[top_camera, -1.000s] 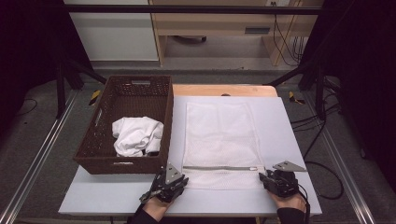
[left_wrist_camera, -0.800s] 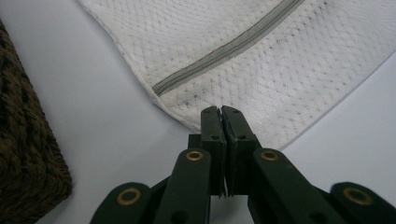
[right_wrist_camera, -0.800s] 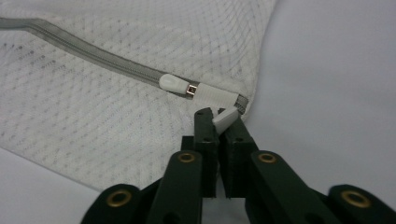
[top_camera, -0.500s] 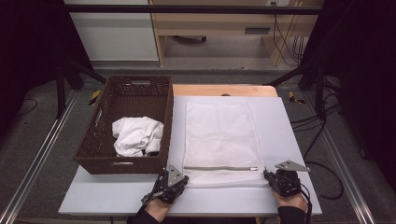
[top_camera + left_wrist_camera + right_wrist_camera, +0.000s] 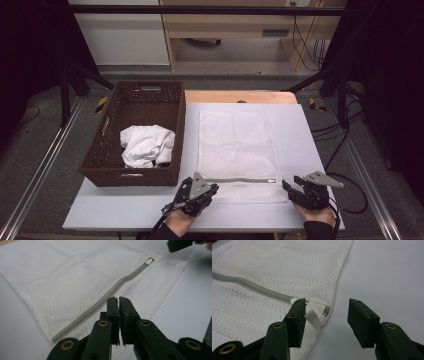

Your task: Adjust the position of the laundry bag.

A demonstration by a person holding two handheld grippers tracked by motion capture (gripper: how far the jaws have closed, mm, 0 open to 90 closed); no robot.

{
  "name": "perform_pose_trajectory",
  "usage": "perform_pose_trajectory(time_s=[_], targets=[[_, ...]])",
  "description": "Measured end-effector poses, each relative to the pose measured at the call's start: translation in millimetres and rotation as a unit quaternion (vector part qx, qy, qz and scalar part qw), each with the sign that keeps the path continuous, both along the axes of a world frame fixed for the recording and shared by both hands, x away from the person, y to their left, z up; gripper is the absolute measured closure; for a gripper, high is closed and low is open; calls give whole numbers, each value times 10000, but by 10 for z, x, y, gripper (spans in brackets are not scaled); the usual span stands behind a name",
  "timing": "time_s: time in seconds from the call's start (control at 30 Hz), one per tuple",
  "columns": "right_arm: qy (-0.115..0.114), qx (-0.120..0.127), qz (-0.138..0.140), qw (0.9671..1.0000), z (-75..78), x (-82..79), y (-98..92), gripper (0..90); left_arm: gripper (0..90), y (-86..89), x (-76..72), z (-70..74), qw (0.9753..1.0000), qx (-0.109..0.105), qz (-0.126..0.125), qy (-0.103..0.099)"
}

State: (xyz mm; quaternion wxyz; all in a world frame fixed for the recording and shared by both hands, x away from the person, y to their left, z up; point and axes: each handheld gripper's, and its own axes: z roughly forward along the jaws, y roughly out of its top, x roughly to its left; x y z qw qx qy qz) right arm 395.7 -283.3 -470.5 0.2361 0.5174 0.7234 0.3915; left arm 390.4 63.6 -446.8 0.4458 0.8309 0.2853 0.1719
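A: Looking over the table (image 5: pixel 125 210), how far along is the work, going by what lies where?

B: Early, I'd judge. The white mesh laundry bag (image 5: pixel 235 145) lies flat on the table, just beside the brown wicker basket (image 5: pixel 107 150). Its grey zipper (image 5: pixel 240 180) runs closed across the near end, and the crumpled white garment (image 5: pixel 145 145) sits in the basket, not in the bag.

A: So what's left?

B: Opening the zipper, then probably loading the garment. Nothing is gripped yet.

A: And the grippers?

B: The left gripper (image 5: pixel 119 302) hovers over the bag's near left corner, jaws pressed almost together with a sliver of gap and nothing between them. The right gripper (image 5: pixel 324 312) has its jaws spread wide at the bag's near right corner, holding nothing; one jaw sits right by the small white pull tab (image 5: pixel 312 318) at the zipper's end.

A: Anything in the way?

B: Not really. The basket stands close on the left, cables trail on the floor at the right, but the bag itself is unobstructed.
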Motion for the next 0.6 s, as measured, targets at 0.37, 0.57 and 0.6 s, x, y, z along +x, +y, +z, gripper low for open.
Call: perform_pose_trajectory(time_s=[0.37,0.57,0.6], targets=[[146,115,-102,9998,-47,19,29,523,879,-612,60,-19,9981,-47,-608,26],[154,174,-190,9996,-47,14,30,541,887,-895,127,-126,9964,-141,-786,269],[147,164,-193,9996,-47,13,29,542,887,-936,127,-145,9961,-130,-823,294]])
